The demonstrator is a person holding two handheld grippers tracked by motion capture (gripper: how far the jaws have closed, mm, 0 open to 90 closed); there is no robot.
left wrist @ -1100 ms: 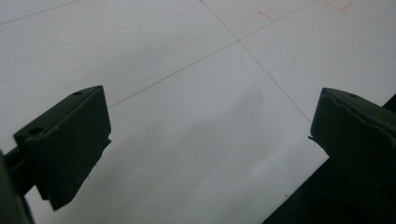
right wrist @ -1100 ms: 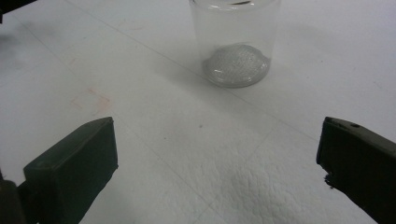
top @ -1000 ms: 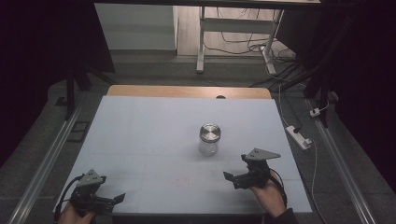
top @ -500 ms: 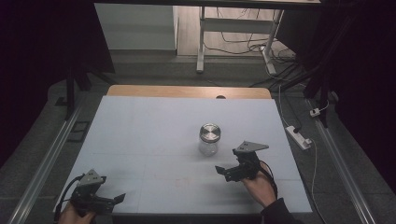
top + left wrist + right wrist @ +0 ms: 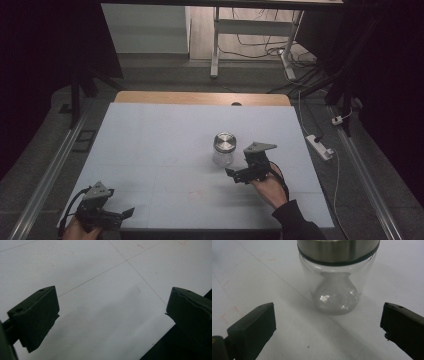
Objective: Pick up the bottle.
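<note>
The right tool point(image 5: 239, 176) hovers low over the worktop point(image 5: 150, 145), held in a person's right hand point(image 5: 270, 186) that comes in from the near edge. Its two black jaws stand wide apart, released, with nothing between them and nothing touching them. In the right gripper view, the jaws rise from the bottom corners, and a glass jar point(image 5: 337, 277) stands just ahead, centred in the gap between them. The jar is upright and clear, with a brushed metal lid point(image 5: 338, 250) ringed by a dark band; a pale, grainy heap sits at its bottom.

In the high view, the jar point(image 5: 223, 148) stands on the white worktop a little right of the middle, just beyond the right tool's tips and not touching them.

The step in hand looks like a reach to take hold of the jar. To do it well, the right tool would best keep its jaws spread wider than the glass, slide forward level until the body sits squarely between the pads, and close below the lid, gently, since smooth glass may slip or tip if struck on one side first.

The left tool point(image 5: 125, 213) rests near the front left corner of the worktop, well apart from the jar. Its jaws are also spread open and empty, above bare worktop point(image 5: 105, 302).
</note>
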